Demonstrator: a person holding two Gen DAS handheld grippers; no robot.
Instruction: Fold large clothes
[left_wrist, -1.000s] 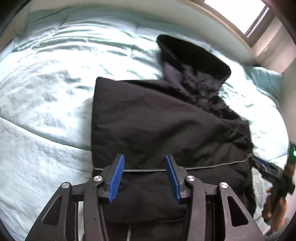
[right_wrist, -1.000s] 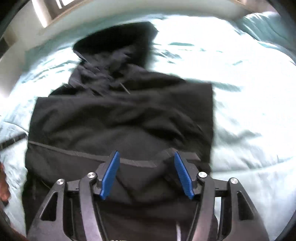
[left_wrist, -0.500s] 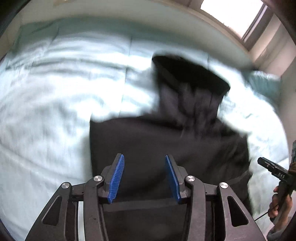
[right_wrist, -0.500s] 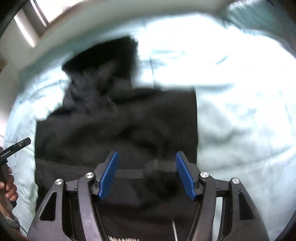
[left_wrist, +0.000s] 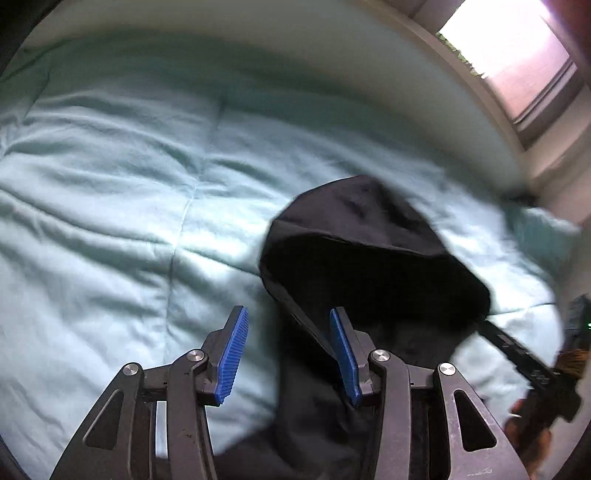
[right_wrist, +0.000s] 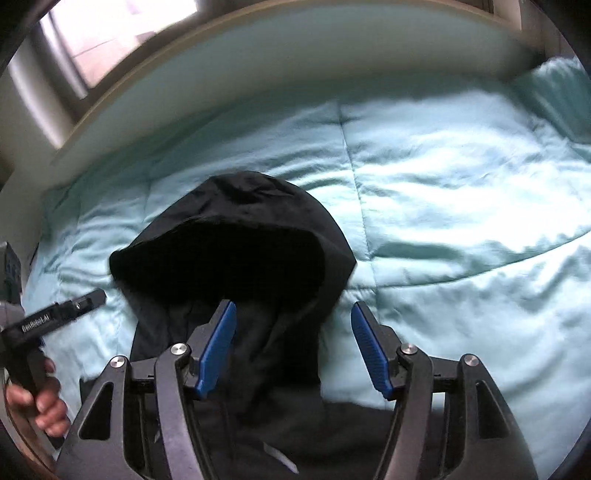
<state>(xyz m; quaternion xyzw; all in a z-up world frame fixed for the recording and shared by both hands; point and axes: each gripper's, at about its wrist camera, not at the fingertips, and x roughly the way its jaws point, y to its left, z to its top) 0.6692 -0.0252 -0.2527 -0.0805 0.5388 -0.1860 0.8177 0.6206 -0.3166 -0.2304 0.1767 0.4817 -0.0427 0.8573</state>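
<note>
Ahead, black hooded jacket (right_wrist: 236, 266) on pale green comforter (right_wrist: 443, 192), window (left_wrist: 509, 55) beyond.

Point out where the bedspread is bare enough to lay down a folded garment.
Bare bedspread runs from the black hood to the pillow, and on the hood's other side. The hood's strip is crowded, with the left gripper and right gripper over it.

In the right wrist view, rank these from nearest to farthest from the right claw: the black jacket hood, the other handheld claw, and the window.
1. Black fabric jacket hood: straight ahead of the right claw, partly between its open blue pads.
2. Black handheld left claw: off to the left, over the pale green quilt.
3. Window: top left, beyond the bed.
</note>
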